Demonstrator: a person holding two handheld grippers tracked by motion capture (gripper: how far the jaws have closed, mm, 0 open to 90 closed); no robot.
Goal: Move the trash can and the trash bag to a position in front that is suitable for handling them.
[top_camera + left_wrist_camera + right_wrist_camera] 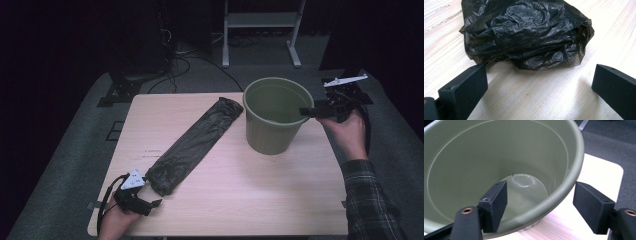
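- High view: a long black plastic bag (196, 145) lies flattened and slantwise on the wooden tabletop (250, 195), running from its near left part up toward a green bucket (274, 116) that stands upright right of centre. The left tool (155, 202), held in a hand (116, 224) at the near left edge, sits just before the bag's near end. The right tool (306, 112), held in the other hand (347, 132), is at the bucket's right rim.
- Left gripper view: the left tool (539, 82) has its jaws spread wide with bare tabletop (534, 100) between them; the crumpled end of the bag (526, 32) lies just ahead, one jaw tip near its edge, nothing gripped.
- Right gripper view: the right tool (540, 201) straddles the bucket's rim (554, 195), one jaw inside the bucket (474, 162), one outside. The jaws stand partly open; the outer one is clear of the wall, so the rim is not clamped.
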